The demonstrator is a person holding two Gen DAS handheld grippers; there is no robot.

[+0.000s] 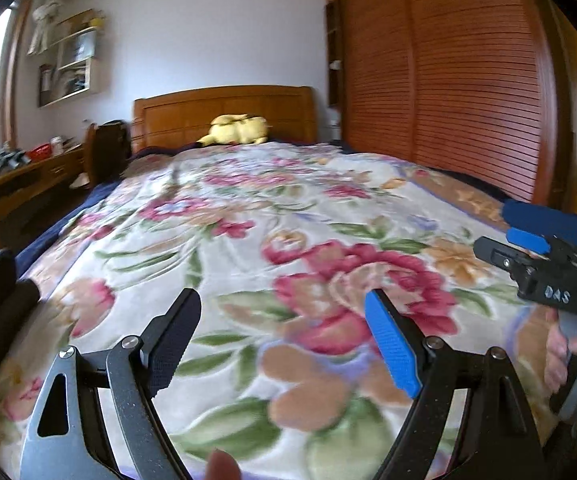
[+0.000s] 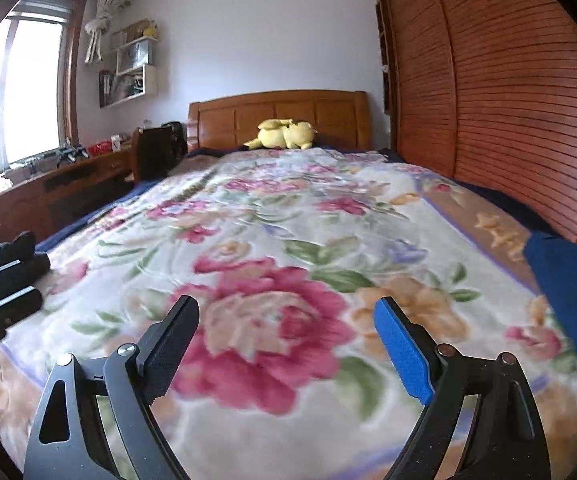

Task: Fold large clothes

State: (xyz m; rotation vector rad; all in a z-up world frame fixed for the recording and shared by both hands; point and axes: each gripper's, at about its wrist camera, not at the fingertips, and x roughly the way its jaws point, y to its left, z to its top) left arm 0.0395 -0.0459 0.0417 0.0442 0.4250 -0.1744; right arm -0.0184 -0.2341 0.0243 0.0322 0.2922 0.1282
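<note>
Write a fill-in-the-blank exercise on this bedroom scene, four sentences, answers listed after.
1. The yellow plush toy lies against the wooden ____.
2. The blanket on the bed has a ____ pattern.
3. The jaws of the left claw and of the right claw stand ____, with nothing between them.
4. The black clothing lies at the blanket's ____ edge in the right wrist view.

Answers: headboard; floral; open; left

Black garment [image 2: 4,280] cut off at left edge; floral blanket [image 2: 288,240] motion-blurred.
</note>
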